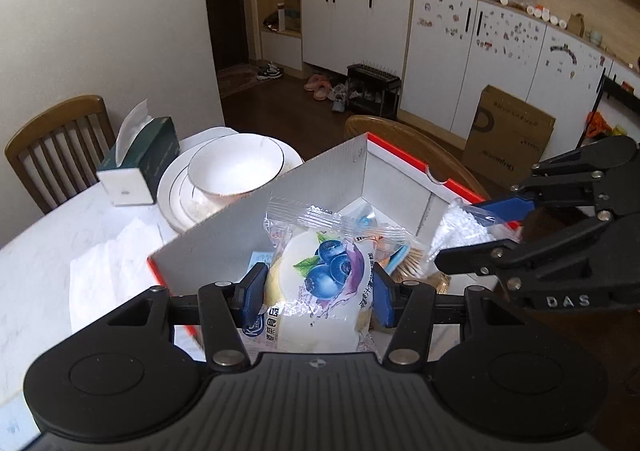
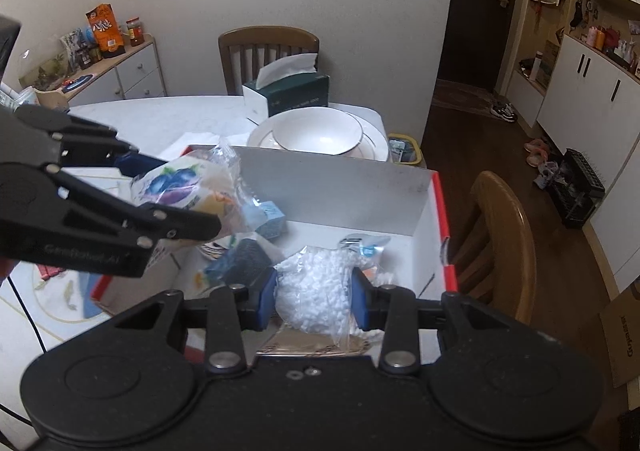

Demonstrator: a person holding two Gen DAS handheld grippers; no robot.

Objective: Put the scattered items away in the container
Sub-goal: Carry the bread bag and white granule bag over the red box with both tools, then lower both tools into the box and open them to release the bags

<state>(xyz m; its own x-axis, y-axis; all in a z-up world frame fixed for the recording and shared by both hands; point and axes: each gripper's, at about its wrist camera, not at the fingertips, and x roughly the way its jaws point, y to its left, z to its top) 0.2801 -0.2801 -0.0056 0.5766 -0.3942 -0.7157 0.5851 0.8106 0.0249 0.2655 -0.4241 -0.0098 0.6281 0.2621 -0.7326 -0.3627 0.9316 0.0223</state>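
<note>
Left gripper (image 1: 320, 293) pinches a blueberry-print snack packet (image 1: 320, 283) between its blue pads (image 1: 254, 291), packet held upright above the open box (image 1: 256, 219) (white inside, red outer edge). In the right wrist view the same packet (image 2: 180, 187) hangs over the box's left end, clamped in the left gripper (image 2: 176, 191).

Right gripper (image 2: 314, 293) is closed on a clear bag of small white pellets (image 2: 316, 287), blue pads (image 2: 362, 301) pressing both sides; bag sits over the box interior near the front wall. From the left wrist view the right gripper (image 1: 472, 235) comes in from the right with the pellet bag (image 1: 460, 229) at its tips, over the box's right side.

Inside the box (image 2: 352, 191): a light blue cube-like item (image 2: 272, 225), a dark blue object (image 2: 244, 259), a silvery wrapper (image 2: 364, 243) near the far corner, a bundle of toothpicks (image 1: 414, 261) (only partly visible).

Box rests on a white table (image 1: 48, 251). Just behind it a white bowl (image 1: 236, 167) on stacked plates (image 1: 172, 191), beside a green tissue box (image 1: 140, 163). Wooden chair (image 2: 508, 235) on the box's right.
</note>
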